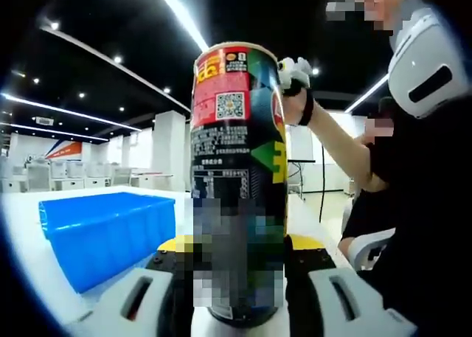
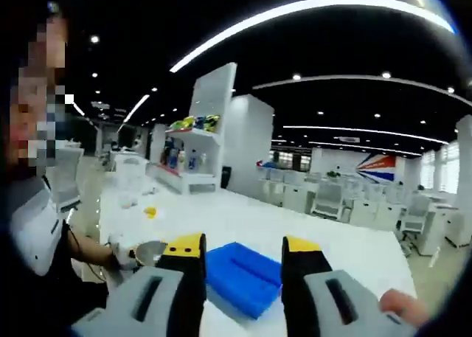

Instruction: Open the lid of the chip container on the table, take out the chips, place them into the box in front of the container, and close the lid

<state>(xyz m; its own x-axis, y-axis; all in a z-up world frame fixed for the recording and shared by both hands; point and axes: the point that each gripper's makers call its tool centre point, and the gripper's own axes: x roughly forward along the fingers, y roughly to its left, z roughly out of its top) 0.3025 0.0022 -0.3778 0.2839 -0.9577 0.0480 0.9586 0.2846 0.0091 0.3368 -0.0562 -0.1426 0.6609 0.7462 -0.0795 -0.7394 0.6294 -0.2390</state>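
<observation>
Between the jaws of my left gripper (image 1: pixel 240 278) stands the chip container (image 1: pixel 237 182), upright and clenched low on its body, its top rim raised toward the ceiling lights. Just beside it on the white table (image 1: pixel 29 248) lies the blue box (image 1: pixel 103 230), which also appears ahead of my right gripper (image 2: pixel 242 267); that gripper's jaws stand apart and grasp nothing. Whether the lid remains on the container cannot be told from below. I judge the step in hand to be steadying the container for opening or emptying. Next, the free gripper must reach the top rim, or the container must tip over the box.
</observation>
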